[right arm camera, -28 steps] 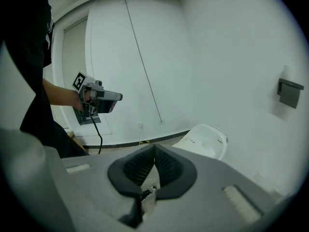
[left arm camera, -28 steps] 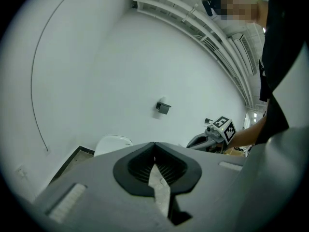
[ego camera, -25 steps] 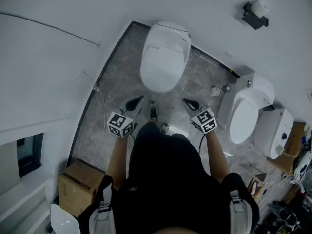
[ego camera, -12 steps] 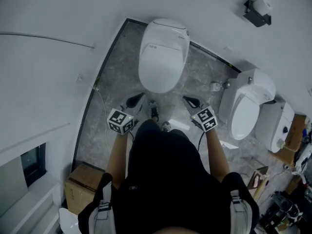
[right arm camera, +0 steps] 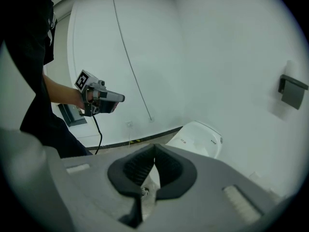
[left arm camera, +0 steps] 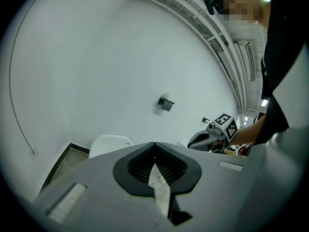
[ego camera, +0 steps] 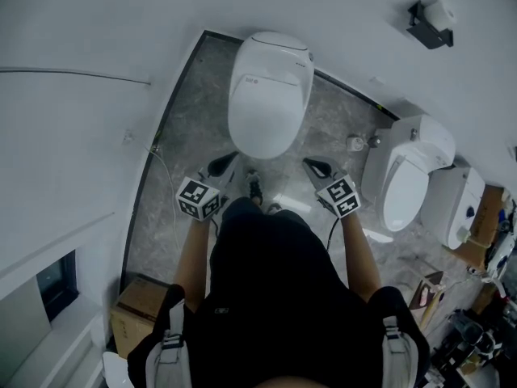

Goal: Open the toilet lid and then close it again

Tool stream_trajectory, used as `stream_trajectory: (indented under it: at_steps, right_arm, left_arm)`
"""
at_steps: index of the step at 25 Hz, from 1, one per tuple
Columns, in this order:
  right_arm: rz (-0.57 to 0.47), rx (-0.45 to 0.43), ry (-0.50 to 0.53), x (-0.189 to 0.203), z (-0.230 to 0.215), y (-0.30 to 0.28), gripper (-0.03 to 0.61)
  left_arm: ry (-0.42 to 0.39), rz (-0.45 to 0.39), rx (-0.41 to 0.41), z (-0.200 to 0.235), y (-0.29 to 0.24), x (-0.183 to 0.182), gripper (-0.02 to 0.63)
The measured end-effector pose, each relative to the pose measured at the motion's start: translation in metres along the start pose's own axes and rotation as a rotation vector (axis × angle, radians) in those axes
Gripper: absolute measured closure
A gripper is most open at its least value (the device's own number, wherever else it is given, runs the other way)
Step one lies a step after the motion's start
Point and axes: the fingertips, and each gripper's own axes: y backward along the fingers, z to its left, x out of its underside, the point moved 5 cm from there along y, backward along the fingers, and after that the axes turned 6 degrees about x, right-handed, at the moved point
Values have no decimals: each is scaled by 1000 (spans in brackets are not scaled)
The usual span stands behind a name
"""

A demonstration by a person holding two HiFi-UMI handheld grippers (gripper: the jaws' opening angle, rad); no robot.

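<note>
The white toilet [ego camera: 271, 95] stands against the far wall on the grey marble floor, with its lid down. My left gripper [ego camera: 224, 165] is shut and empty, just short of the bowl's front left. My right gripper [ego camera: 317, 168] is also shut and empty, off the bowl's front right. Neither touches the toilet. In the left gripper view the shut jaws of the left gripper [left arm camera: 154, 145] point over the toilet [left arm camera: 110, 143], and the right gripper [left arm camera: 212, 137] shows beside it. In the right gripper view, the right gripper [right arm camera: 154, 147] is shut, with the toilet [right arm camera: 198, 138] beyond it.
A second toilet [ego camera: 408, 184] stands to the right, with another white fixture [ego camera: 456, 217] past it. A paper holder [ego camera: 430, 23] hangs on the far wall. A cardboard box [ego camera: 141, 305] sits at lower left beside the white wall. Clutter lies at the far right.
The person has stepped toward the toilet, and both shut grippers have come a little closer to the bowl's front. The lid has not moved.
</note>
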Motion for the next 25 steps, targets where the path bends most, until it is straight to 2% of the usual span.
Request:
stream_trajectory:
  at_steps: [8, 14, 25]
  right_arm:
    - [17, 13, 28, -14, -9, -18, 575]
    - [24, 18, 21, -23, -15, -34, 575]
    - [53, 32, -29, 4, -29, -32, 575]
  left_arm:
    - [1, -45, 4, 31, -6, -16, 603]
    - [12, -29, 18, 47, -8, -19, 603]
    - [19, 5, 9, 51, -16, -17, 603]
